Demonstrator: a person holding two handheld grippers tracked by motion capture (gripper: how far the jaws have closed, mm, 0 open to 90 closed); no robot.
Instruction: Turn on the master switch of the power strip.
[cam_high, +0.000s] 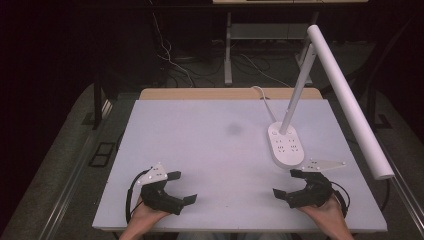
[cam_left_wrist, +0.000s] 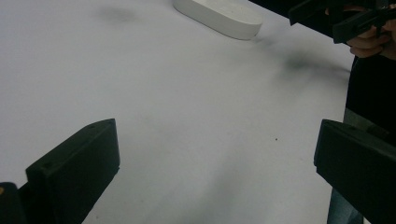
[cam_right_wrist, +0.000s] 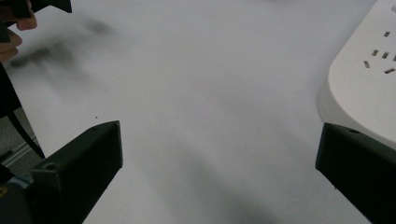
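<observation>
My left gripper (cam_high: 182, 187) rests near the table's front edge at the left, held in a hand, its black jaws wide open with nothing between them (cam_left_wrist: 217, 161). My right gripper (cam_high: 287, 183) sits at the front right, also open and empty (cam_right_wrist: 219, 161). A white power strip (cam_high: 285, 144) lies just beyond the right gripper, with several sockets on top. Its rounded end shows in the right gripper view (cam_right_wrist: 369, 74) and far off in the left gripper view (cam_left_wrist: 219, 14). The other gripper (cam_left_wrist: 345, 18) appears at the top right of the left gripper view.
A white desk lamp (cam_high: 345, 95) rises from the power strip base, its long tube head slanting over the table's right side. The white tabletop (cam_high: 210, 145) is bare between the grippers. Cables and table legs lie on the floor beyond the far edge.
</observation>
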